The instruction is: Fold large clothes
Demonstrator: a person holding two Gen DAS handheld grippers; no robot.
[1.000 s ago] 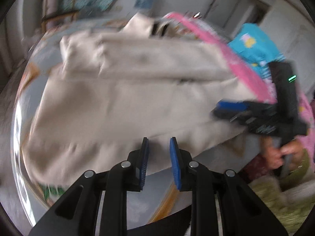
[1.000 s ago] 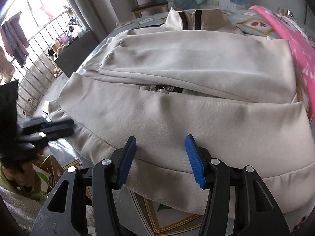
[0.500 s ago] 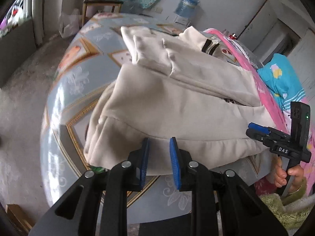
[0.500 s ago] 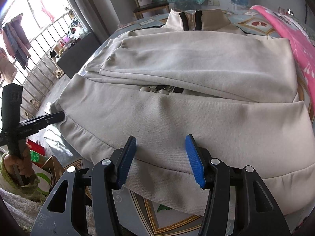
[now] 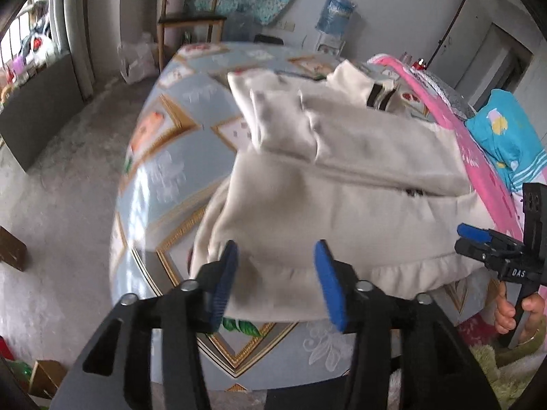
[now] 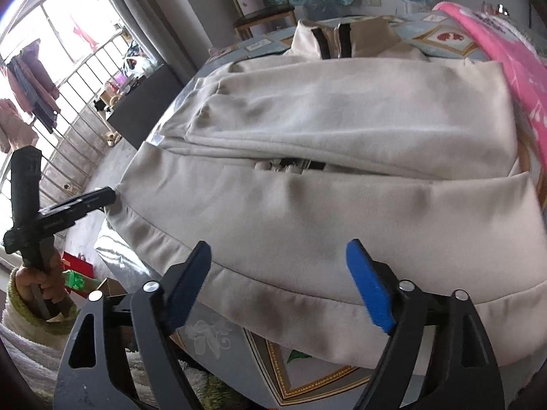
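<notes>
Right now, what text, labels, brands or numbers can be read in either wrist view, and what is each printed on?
"DAS": white letters on the black body of the right gripper, seen in the left wrist view.
Print on the left gripper body in the right wrist view: too blurred to read.
Water bottle label: unreadable.

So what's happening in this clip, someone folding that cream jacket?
Yes. A person holds two handheld grippers over a cream zip jacket spread on a patterned table, sleeves already folded across the chest. Both the left gripper and right gripper are open, poised at the bottom hem, gripping nothing yet.
</notes>
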